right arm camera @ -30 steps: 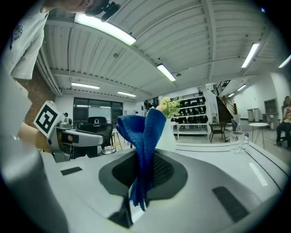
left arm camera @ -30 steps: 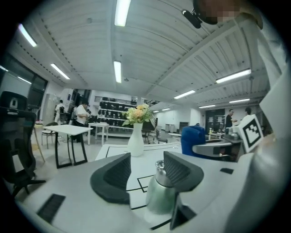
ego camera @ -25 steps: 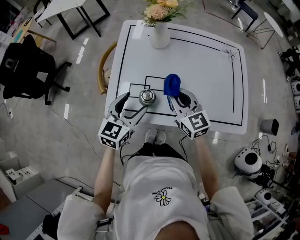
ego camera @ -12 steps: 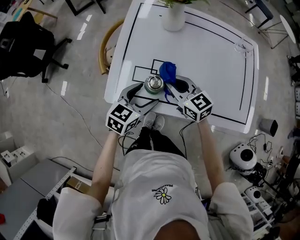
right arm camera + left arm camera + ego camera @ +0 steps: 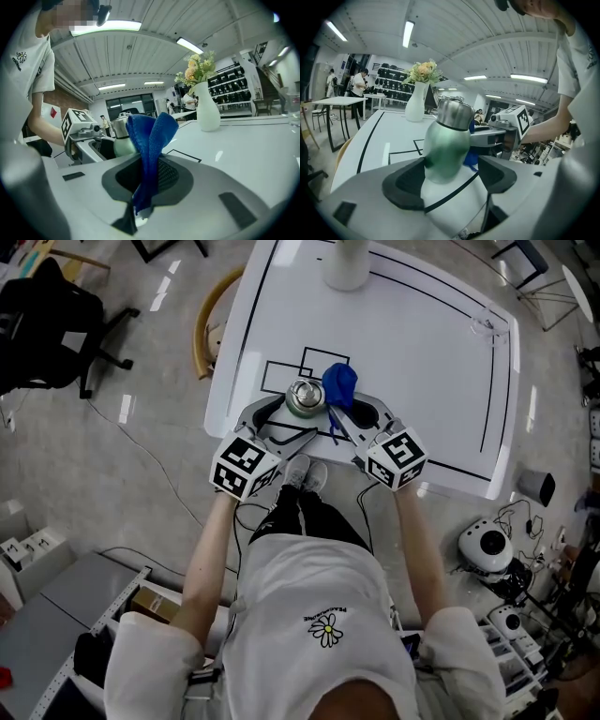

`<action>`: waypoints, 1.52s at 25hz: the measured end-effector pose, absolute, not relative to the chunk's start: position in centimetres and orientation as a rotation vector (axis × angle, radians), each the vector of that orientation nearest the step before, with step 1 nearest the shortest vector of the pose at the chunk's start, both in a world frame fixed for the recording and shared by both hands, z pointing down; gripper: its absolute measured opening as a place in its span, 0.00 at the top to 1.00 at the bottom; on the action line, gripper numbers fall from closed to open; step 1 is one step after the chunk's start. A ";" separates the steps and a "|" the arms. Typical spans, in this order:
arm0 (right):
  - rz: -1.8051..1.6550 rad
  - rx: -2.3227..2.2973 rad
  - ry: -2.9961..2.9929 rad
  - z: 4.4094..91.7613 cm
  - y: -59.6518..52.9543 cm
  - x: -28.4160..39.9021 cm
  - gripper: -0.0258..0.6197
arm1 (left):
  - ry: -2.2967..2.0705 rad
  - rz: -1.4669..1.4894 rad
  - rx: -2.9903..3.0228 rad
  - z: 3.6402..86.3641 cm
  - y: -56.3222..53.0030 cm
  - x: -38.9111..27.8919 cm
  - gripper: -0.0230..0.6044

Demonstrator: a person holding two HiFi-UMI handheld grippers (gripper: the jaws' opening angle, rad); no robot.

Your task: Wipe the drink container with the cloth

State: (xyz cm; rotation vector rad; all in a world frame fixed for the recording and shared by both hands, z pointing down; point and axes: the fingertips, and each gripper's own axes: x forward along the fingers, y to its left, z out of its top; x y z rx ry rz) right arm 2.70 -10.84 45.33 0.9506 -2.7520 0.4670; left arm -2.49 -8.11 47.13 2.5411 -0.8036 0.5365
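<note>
The drink container (image 5: 303, 397) is a green flask (image 5: 447, 140) with a steel cap, tilted slightly over the white table (image 5: 422, 362) near its front edge. My left gripper (image 5: 291, 416) is shut on its body, a dark pad on each side (image 5: 450, 174). My right gripper (image 5: 349, 413) is shut on a blue cloth (image 5: 339, 385). The cloth (image 5: 150, 140) stands up in a fold from between the jaws (image 5: 145, 183), right beside the flask (image 5: 123, 140). The two grippers lie side by side and point away from the person.
A white vase with flowers (image 5: 345, 263) stands at the table's far edge. A clear glass (image 5: 483, 326) sits at the far right corner. Black lines mark boxes on the tabletop. A wooden chair (image 5: 211, 329) is at the table's left, an office chair (image 5: 47, 324) farther left.
Both grippers have come down toward the table near its front edge, the flask still in the left and the cloth still in the right. The head view has shifted.
</note>
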 end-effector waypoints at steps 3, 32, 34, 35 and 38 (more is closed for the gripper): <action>0.465 0.973 -2.743 45.4 -10.0 2.7 0.89 | -0.820 0.549 2.536 47.2 -7.8 -2.6 0.42; 0.416 0.949 -2.736 44.8 -5.0 1.1 0.89 | -0.784 0.648 2.618 47.1 -6.7 -3.8 0.37; 0.417 0.955 -2.735 44.8 -4.9 1.0 0.89 | -0.740 0.693 2.637 47.6 -7.1 -3.4 0.37; 0.415 0.955 -2.735 44.8 -5.0 0.9 0.89 | -0.725 0.705 2.641 47.7 -7.2 -3.1 0.37; 0.394 0.952 -2.727 44.9 -5.4 0.9 0.89 | -0.723 0.688 2.632 47.7 -7.5 -2.4 0.37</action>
